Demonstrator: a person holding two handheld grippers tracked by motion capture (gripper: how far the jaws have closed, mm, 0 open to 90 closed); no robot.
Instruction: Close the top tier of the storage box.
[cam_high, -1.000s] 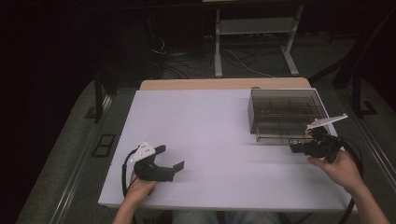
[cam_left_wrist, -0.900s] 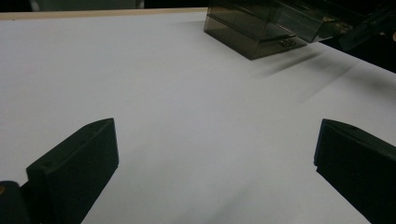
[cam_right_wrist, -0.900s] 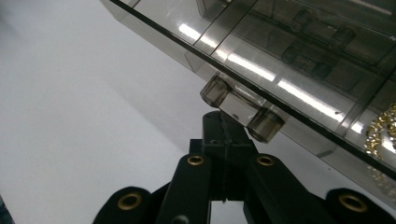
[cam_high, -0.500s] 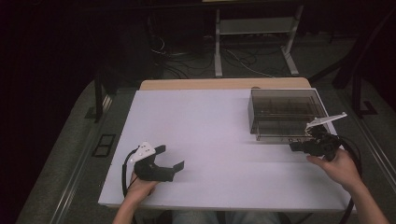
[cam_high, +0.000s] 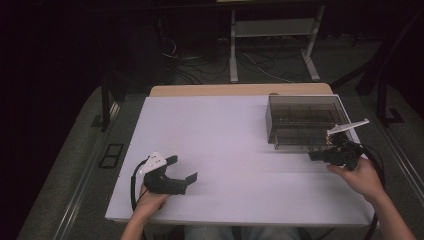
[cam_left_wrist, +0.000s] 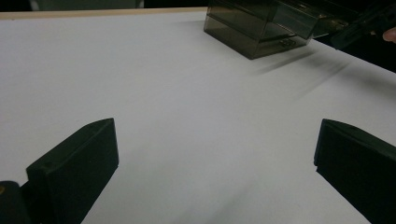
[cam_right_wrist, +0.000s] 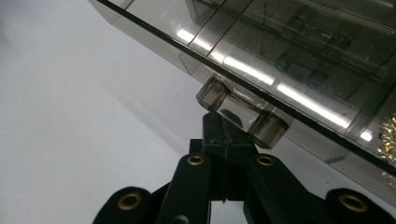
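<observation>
Smoky clear plastic box (cam_high: 305, 120), rectangular, with a small front handle (cam_right_wrist: 241, 113).

The drawer box (cam_high: 304, 120) at upper right is smoky, glossy clear plastic; its handle (cam_right_wrist: 242, 112) too. The table (cam_high: 225, 150) is matt white; the grippers' jaws are matt black.

Smoky grey, see-through plastic on the box (cam_high: 305, 120), glinting white along its edges. It sits on a plain white table (cam_high: 225, 145), and both grippers, left (cam_high: 181, 170) and right (cam_high: 315, 156), are black with brass-coloured rivets.
</observation>
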